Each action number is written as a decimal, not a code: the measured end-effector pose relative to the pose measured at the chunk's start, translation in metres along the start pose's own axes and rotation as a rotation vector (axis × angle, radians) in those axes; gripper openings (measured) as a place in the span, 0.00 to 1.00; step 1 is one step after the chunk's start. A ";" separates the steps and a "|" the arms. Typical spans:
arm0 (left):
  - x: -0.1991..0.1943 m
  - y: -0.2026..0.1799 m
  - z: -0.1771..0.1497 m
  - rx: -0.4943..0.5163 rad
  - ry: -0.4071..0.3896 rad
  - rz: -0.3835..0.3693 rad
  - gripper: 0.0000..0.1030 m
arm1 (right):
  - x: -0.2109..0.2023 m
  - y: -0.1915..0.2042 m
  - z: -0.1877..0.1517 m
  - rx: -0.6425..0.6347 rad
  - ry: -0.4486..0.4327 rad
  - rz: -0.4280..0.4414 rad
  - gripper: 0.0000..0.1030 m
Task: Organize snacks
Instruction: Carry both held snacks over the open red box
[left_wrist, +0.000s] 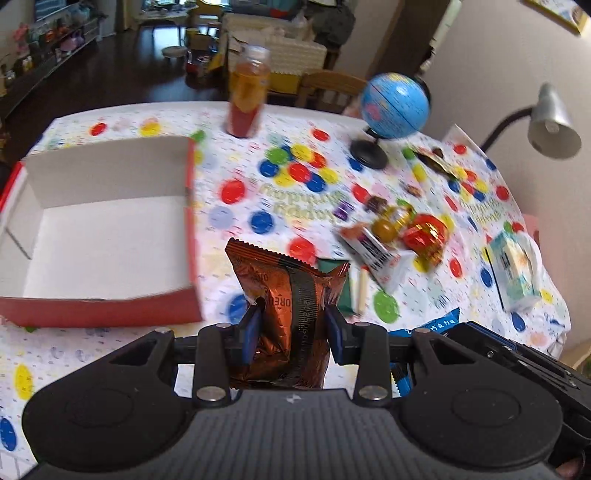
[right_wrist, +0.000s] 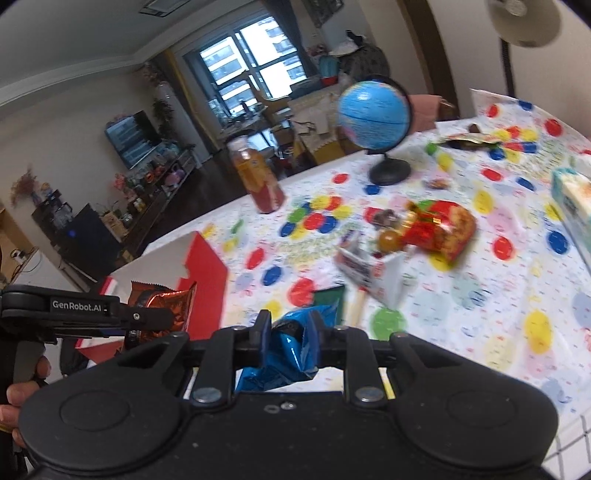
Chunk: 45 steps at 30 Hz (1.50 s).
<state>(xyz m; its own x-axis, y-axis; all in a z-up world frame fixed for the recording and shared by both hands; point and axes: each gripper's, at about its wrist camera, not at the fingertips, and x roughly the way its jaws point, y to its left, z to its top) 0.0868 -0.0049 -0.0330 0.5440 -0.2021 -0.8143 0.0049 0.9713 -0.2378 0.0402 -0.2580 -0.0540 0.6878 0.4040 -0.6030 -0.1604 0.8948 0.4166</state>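
Observation:
My left gripper (left_wrist: 293, 325) is shut on a brown Oreo packet (left_wrist: 284, 291) and holds it above the table, just right of an open red box with a white inside (left_wrist: 96, 236). My right gripper (right_wrist: 290, 332) is shut on a crumpled blue snack packet (right_wrist: 291, 350). The left gripper (right_wrist: 147, 317) with the brown packet (right_wrist: 162, 299) shows at the left of the right wrist view, in front of the red box (right_wrist: 207, 284). A pile of loose snacks lies at the table's middle right, with a red foil packet (left_wrist: 424, 232) (right_wrist: 439, 225) and a white barcode packet (left_wrist: 376, 254).
A bottle of orange drink (left_wrist: 245, 96) and a blue globe (left_wrist: 393, 107) stand at the far edge of the spotted tablecloth (left_wrist: 258, 184). A tissue pack (left_wrist: 513, 269) lies at the right. A grey desk lamp (left_wrist: 550, 122) hangs over the right edge.

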 end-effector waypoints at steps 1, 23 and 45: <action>-0.004 0.009 0.002 -0.009 -0.008 0.004 0.35 | 0.003 0.008 0.002 -0.006 0.000 0.011 0.18; -0.013 0.201 0.060 -0.104 -0.040 0.175 0.35 | 0.147 0.206 0.020 -0.224 0.075 0.098 0.18; 0.059 0.252 0.054 -0.022 0.147 0.179 0.37 | 0.209 0.226 -0.024 -0.169 0.239 -0.063 0.24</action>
<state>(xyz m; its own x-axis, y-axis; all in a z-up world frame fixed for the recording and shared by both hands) 0.1655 0.2351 -0.1118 0.4064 -0.0448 -0.9126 -0.0993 0.9907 -0.0929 0.1308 0.0330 -0.1028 0.5176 0.3617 -0.7754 -0.2515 0.9305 0.2661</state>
